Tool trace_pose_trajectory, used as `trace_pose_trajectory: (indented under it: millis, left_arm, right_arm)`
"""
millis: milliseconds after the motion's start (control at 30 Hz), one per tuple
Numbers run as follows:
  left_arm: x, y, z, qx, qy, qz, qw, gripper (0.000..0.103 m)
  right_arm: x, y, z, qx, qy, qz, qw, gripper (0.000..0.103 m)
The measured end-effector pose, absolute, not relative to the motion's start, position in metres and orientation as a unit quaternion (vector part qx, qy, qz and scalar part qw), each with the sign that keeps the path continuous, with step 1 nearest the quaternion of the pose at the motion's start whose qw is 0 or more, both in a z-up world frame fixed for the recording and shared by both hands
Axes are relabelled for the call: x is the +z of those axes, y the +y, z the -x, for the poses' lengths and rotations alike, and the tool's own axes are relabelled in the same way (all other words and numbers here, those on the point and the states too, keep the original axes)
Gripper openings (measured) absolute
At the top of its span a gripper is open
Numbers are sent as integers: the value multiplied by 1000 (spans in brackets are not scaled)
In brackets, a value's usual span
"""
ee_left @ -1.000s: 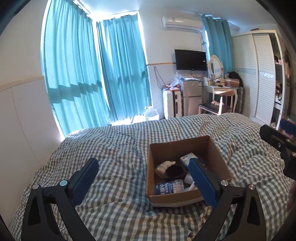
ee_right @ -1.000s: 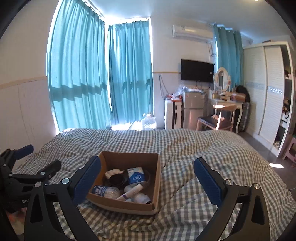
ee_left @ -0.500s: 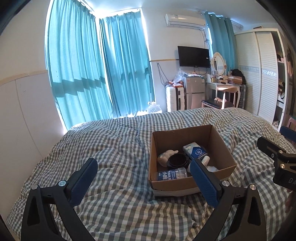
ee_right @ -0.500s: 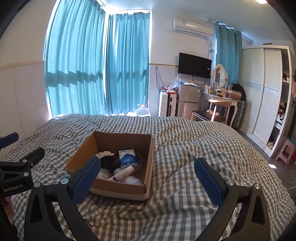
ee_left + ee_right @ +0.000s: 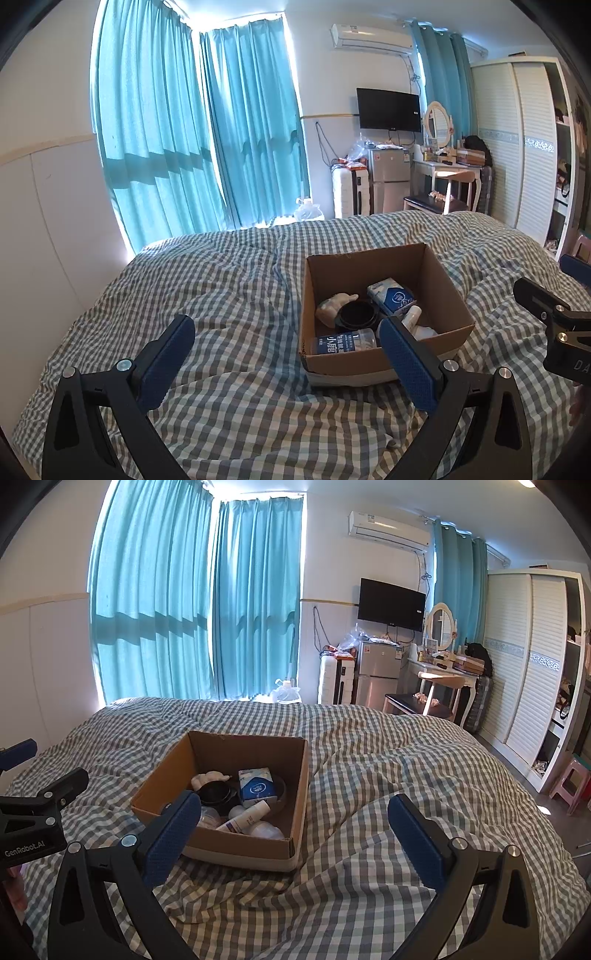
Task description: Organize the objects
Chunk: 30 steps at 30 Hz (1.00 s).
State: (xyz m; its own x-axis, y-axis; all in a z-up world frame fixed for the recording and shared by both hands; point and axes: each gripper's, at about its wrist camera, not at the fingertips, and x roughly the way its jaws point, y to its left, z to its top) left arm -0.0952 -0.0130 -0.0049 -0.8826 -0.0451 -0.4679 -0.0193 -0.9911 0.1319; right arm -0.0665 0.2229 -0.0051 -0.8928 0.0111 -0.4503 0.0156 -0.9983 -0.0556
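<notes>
On the checked bed [image 5: 229, 280], cardboard box [image 5: 448, 291] sat w/ bottle [image 5: 345, 342] etc.; left gripper [image 5: 286, 356] & right gripper [image 5: 293, 829] both wide open, empty.

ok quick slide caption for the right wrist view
Open right hand-held gripper above a cardboard box of toiletries on a checked bed.
</notes>
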Motion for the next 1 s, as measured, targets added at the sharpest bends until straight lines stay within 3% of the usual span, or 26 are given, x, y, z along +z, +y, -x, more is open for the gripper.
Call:
trace_pose_trajectory:
  millis: [1000]
  left_arm:
    - [-12,-16,92,-965,-59,-255,-4,103]
  right_arm:
    - [-12,220,66,-969,29,-245,0,102]
